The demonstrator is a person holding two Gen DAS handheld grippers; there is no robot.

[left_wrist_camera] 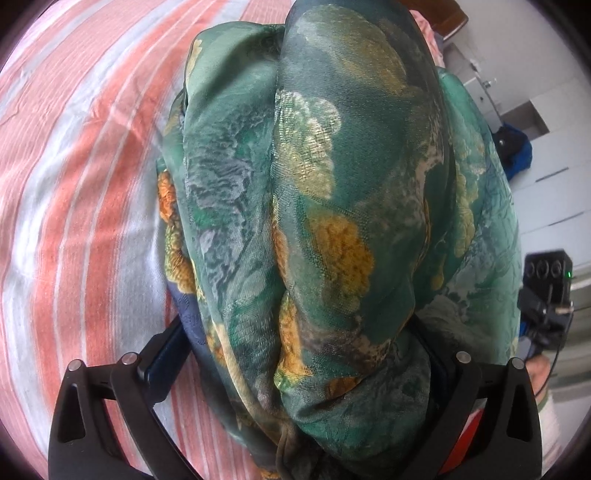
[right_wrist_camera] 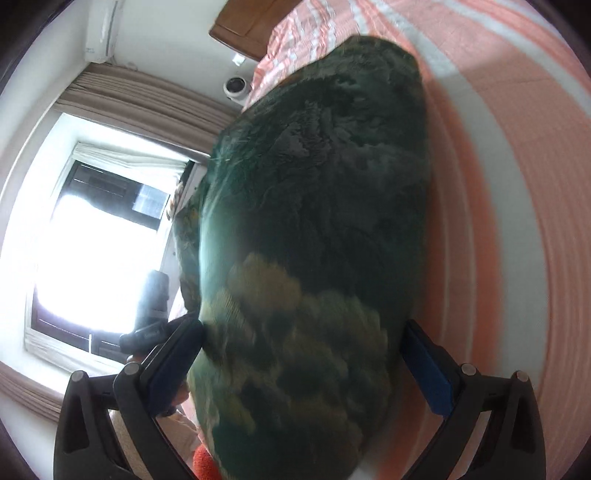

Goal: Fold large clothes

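A bunched green garment point(left_wrist_camera: 332, 184) with yellow and orange flowers fills the left wrist view, over a bed. My left gripper point(left_wrist_camera: 299, 365) has its fingers set wide, and the thick bundle fills the gap and spills over the right finger. In the right wrist view the same garment point(right_wrist_camera: 314, 184) looks dark and blurred. It sits between the blue pads of my right gripper point(right_wrist_camera: 301, 358), touching both. The right gripper's body point(left_wrist_camera: 546, 295) shows at the left view's right edge. The left gripper's body point(right_wrist_camera: 151, 317) shows beside the right one.
The bed sheet point(left_wrist_camera: 74, 184) has pink and white stripes and runs under the bundle point(right_wrist_camera: 517, 184). A wooden headboard point(right_wrist_camera: 240, 22) is at the far end. A bright window point(right_wrist_camera: 92, 240) with curtains lies left. White cabinets point(left_wrist_camera: 554, 184) and a dark blue bag point(left_wrist_camera: 517, 151) stand beside the bed.
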